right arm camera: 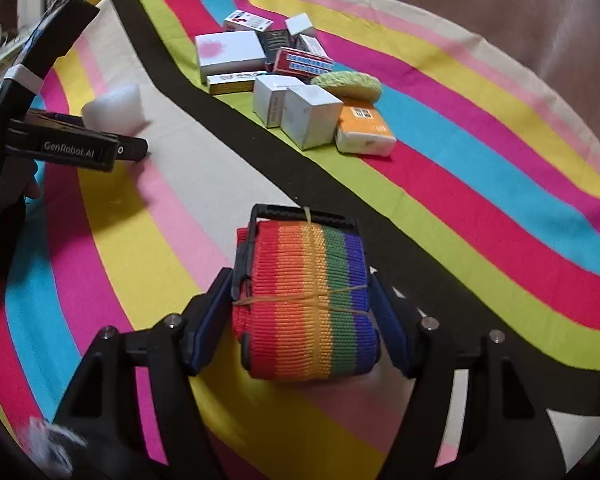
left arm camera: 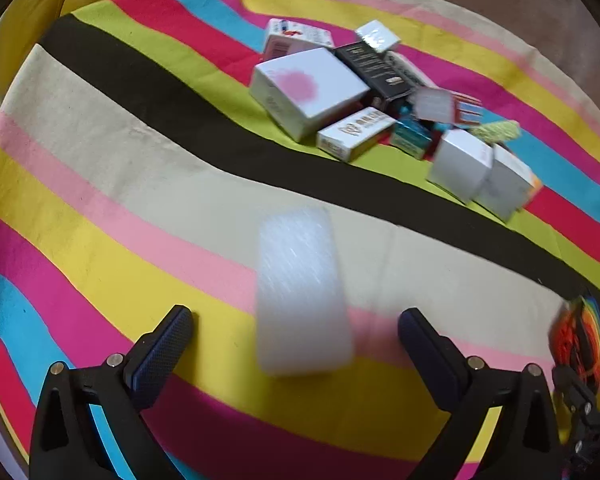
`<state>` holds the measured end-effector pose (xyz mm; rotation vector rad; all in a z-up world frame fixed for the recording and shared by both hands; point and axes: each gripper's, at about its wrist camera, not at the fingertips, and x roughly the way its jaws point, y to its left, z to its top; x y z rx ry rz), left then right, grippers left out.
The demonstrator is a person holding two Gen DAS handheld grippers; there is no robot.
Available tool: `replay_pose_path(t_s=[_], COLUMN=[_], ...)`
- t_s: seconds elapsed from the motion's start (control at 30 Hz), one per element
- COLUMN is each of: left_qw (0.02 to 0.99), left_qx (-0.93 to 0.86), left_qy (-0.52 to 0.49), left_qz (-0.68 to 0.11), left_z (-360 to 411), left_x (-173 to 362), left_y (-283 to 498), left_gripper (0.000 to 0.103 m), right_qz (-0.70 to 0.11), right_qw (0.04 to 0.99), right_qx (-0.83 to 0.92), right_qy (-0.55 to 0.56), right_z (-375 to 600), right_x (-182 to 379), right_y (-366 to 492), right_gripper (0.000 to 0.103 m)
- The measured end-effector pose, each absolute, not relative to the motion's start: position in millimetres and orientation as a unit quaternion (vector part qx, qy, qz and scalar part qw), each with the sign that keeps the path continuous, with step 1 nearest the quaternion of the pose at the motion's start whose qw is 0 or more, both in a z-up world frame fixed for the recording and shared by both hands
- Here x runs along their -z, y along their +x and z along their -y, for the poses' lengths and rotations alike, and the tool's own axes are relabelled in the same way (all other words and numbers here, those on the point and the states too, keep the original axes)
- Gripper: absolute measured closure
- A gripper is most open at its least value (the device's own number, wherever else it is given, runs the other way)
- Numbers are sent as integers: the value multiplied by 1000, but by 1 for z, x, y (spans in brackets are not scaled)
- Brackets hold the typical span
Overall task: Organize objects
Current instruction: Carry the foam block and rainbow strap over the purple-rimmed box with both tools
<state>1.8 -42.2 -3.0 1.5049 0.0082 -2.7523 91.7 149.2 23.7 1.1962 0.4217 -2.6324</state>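
A white foam block lies on the striped cloth between the wide-open jaws of my left gripper, untouched by either finger. It also shows in the right wrist view beside the left gripper. My right gripper is shut on a rolled rainbow strap with a black buckle and a rubber band, held just above the cloth. The strap shows at the right edge of the left wrist view.
A pile of small boxes sits on the green and black stripes further back, with a big white box with a pink spot, a yellow-green sponge and an orange-white packet. A yellow cushion lies at far left.
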Motion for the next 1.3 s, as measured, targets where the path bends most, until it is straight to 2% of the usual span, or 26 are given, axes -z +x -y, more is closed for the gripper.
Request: replay_pose_path(t_s=[0.1, 0.17, 0.2, 0.23, 0.27, 0.73, 1.3], left_qw=[9, 13, 8, -9, -17, -25, -6], left_qx=[872, 881, 884, 886, 885, 880, 892], left_qy=[490, 472, 467, 463, 465, 474, 450], left_qz=[-4, -5, -3, 5, 7, 15, 37], left_z=[43, 42, 39, 33, 28, -13, -10], left_x=[2, 0, -2, -6, -8, -12, -37], left_y=[-10, -5, -1, 7, 12, 64, 101], left_gripper=[0, 13, 37, 70, 74, 75, 75], right_qz=[-128, -132, -134, -136, -136, -114, -111], right_qw=[112, 109, 107, 107, 107, 124, 108], right_qx=[895, 897, 897, 897, 897, 895, 898], right_qy=[411, 408, 407, 406, 406, 414, 412], right_z=[-152, -149, -149, -148, -149, -156, -160], right_x=[-21, -20, -20, -20, -21, -19, -20], right_y=[89, 91, 92, 92, 92, 87, 86], right_gripper=[33, 33, 33, 33, 33, 35, 35])
